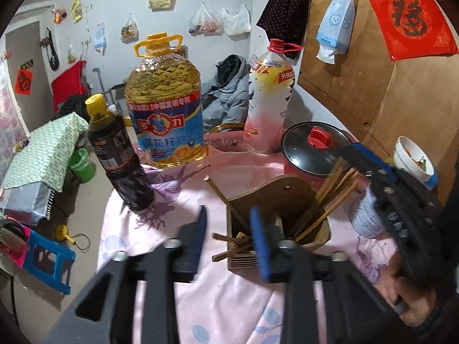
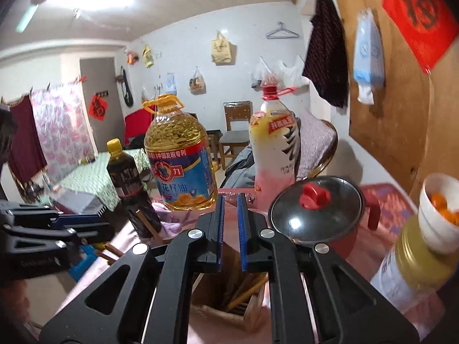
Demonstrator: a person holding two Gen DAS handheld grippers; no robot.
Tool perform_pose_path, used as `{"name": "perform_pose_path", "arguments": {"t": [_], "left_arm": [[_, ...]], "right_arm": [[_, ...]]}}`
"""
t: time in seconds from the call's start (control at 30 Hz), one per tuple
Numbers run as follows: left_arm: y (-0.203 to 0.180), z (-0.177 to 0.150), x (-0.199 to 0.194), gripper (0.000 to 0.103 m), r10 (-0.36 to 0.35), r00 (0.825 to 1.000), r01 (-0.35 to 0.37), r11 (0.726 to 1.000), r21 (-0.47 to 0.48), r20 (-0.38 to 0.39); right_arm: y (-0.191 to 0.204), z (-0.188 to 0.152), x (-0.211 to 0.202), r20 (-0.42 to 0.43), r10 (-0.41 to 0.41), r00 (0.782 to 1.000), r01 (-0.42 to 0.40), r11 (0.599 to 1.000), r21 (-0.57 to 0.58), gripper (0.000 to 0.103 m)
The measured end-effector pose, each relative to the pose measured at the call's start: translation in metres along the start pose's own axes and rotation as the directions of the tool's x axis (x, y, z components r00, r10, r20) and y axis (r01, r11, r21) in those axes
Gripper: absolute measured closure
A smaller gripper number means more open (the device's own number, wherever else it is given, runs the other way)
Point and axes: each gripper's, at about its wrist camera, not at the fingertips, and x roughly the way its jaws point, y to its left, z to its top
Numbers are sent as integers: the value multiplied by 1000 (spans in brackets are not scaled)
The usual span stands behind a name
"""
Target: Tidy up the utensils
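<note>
Pink floral cloth is spread beneath a wooden holder (image 1: 275, 223) of upright chopsticks (image 1: 335, 192). Just before it, the left gripper (image 1: 229, 238) is seen part-open and empty; the right gripper (image 2: 229, 223), narrowly parted and empty, is poised directly above.

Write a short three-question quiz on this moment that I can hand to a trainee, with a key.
1. True or false: the wooden chopstick holder already has chopsticks standing in it.
2. What stands between the oil jug and the red pot at the back of the table? A) a kettle B) a pink-and-white bottle C) a stack of plates
3. Fill in: the jaws of the left gripper are ____, with nothing gripped.

Key: 1 true; 2 B; 3 open.
</note>
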Motion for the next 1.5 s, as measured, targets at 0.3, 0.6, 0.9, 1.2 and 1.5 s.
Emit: {"name": "perform_pose_path", "arguments": {"t": [0.3, 0.6, 0.9, 1.2, 1.5], "left_arm": [[-8, -13, -22, 58, 32, 999, -32, 999, 5, 32], [-13, -38, -67, 48, 80, 992, -81, 997, 3, 94], [-16, -61, -100, 41, 97, 988, -96, 995, -15, 118], [-16, -83, -113, 36, 106, 989, -101, 994, -51, 106], [-13, -108, -116, 29, 133, 988, -127, 989, -71, 83]], "right_arm": [[7, 10, -53, 37, -5, 999, 5, 1000, 11, 80], [15, 3, -110, 59, 2, 998, -5, 999, 47, 77], [21, -6, -155, 86, 13, 996, -18, 998, 61, 76], [25, -28, -171, 46, 25, 999, -30, 995, 93, 68], [29, -54, -175, -9, 36, 999, -35, 994, 108, 68]]}}
